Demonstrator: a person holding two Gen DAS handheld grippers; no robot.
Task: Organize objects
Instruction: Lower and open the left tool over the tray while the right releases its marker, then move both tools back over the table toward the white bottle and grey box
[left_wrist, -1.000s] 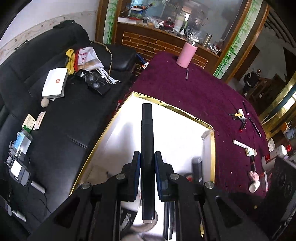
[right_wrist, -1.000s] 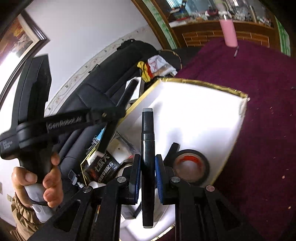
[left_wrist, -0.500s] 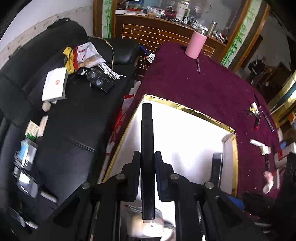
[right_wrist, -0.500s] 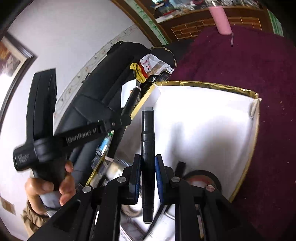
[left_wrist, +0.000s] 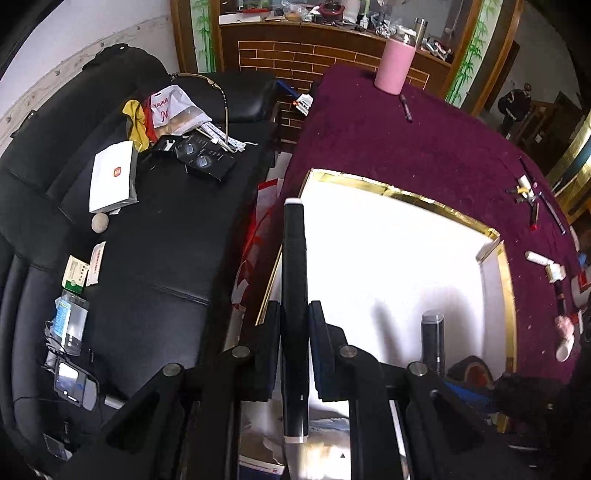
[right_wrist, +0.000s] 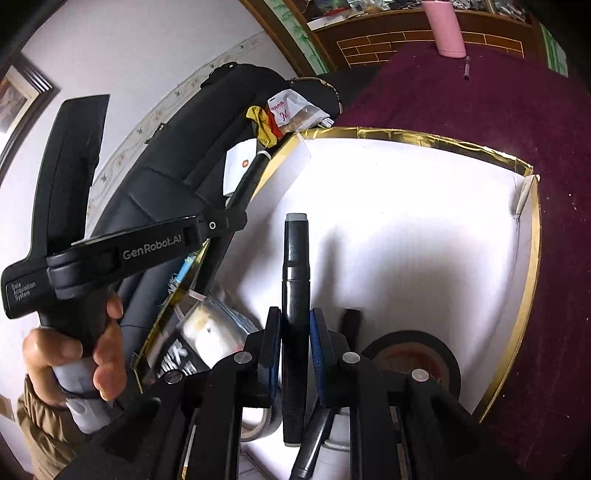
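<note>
A: Both markers are clamped. The left gripper (left_wrist: 294, 343) has its pads pressed on the sides of a black marker with white ends (left_wrist: 294, 314), and the right gripper (right_wrist: 294, 347) is closed the same way on a black marker with a grey cap (right_wrist: 294, 295).

B: And what has changed for us over the last second?

A: We have dropped lower and drifted over the box. In the left wrist view the white box with the gold rim (left_wrist: 406, 195) filled the centre a second ago; now it sits in the lower right of the frame, larger, with the black sofa (left_wrist: 155, 236) taking the whole left half. In the right wrist view the box floor has grown too, and the roll of black tape (right_wrist: 413, 354) has slid down towards the lower right corner.

B: So for organizing the objects?

A: We judge both markers are on their way in, not yet released. Neither tip touches the box floor as far as we can see.

B: Is there anything else in the box?

A: A dark cylinder with a silver cap (left_wrist: 432, 339) stands at lower right in the left view, possibly another marker, though the blur leaves us unsure. Some packets (right_wrist: 210, 332) lie at the box's lower left in the right view.

B: And the left hand (right_wrist: 77, 354)?

A: It's wrapped round its gripper's handle, left edge of the right view.
</note>
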